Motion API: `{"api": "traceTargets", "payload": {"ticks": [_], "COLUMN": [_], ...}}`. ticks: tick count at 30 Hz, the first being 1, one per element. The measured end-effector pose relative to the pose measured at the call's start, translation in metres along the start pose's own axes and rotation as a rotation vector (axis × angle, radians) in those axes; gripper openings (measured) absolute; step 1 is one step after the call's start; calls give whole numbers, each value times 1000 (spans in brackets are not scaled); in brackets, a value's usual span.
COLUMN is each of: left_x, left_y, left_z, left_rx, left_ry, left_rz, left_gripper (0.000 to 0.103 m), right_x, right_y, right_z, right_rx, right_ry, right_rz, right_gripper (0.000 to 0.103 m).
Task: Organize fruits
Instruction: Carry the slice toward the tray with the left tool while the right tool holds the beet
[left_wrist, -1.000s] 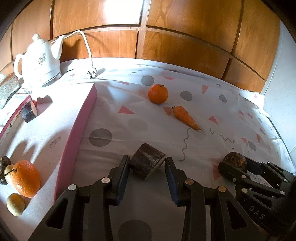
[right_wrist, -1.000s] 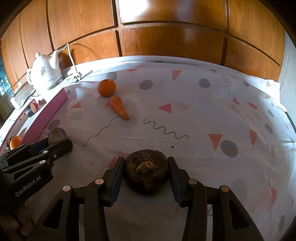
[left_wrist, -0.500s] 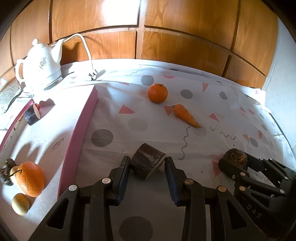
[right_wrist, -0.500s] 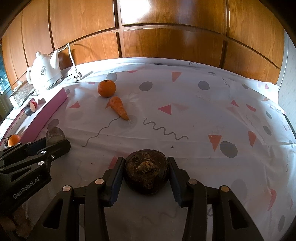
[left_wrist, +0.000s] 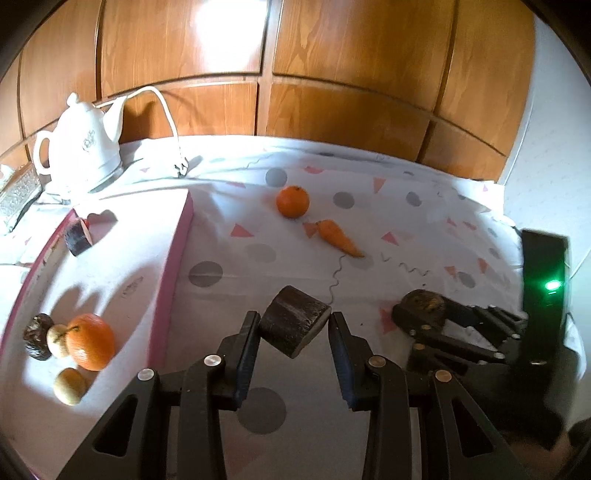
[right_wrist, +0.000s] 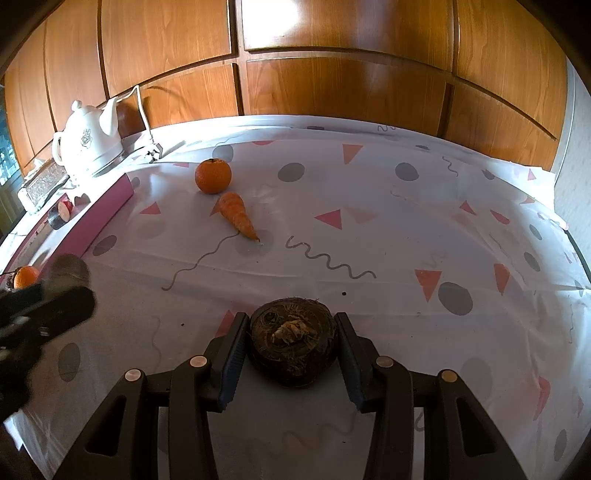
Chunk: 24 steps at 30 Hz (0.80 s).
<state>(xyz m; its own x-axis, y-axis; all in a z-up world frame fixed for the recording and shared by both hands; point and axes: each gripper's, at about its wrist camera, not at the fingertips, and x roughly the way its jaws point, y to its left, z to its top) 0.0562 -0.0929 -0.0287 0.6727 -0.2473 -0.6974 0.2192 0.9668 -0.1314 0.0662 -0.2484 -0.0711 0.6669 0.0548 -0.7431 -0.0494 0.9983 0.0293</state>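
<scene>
My left gripper (left_wrist: 293, 326) is shut on a dark cut root piece (left_wrist: 293, 325) and holds it above the tablecloth. My right gripper (right_wrist: 291, 334) is shut on a round hairy brown root (right_wrist: 291, 338); it also shows in the left wrist view (left_wrist: 421, 304). An orange (left_wrist: 292, 201) and a carrot (left_wrist: 338, 238) lie mid-table. On the pink-edged board (left_wrist: 173, 258) at the left sit an orange (left_wrist: 90, 347), two small yellowish fruits (left_wrist: 70, 386), a dark fruit (left_wrist: 37, 336) and a cut dark piece (left_wrist: 77, 240).
A white kettle (left_wrist: 81, 144) with its cord and plug (left_wrist: 181, 168) stands at the back left, beside a silvery box (left_wrist: 18, 194). Wooden panels (left_wrist: 332, 92) close the back. The left gripper shows blurred at the left of the right wrist view (right_wrist: 44, 306).
The left gripper has risen and drawn back with the dark piece, which now hangs tilted off the cloth. The right gripper has stayed shut on the root, shifting only slightly.
</scene>
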Motion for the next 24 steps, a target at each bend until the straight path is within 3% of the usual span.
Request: {"api": "traceTargets", "payload": {"ticks": [13,24], "left_x": [-36,-50], "left_y": [40,107], "left_z": [9,4], "left_rx": [-66,-167], "left_ry": [-23,-14], "left_rz": [24,100], "left_gripper": [38,38], "right_x": [0,0], "right_y": [4,4], "right_z": [1,1], "right_rx": [-16,-17], "right_ry": [3,4], "right_rz": [-20,-23], "right_gripper": [47,47]}}
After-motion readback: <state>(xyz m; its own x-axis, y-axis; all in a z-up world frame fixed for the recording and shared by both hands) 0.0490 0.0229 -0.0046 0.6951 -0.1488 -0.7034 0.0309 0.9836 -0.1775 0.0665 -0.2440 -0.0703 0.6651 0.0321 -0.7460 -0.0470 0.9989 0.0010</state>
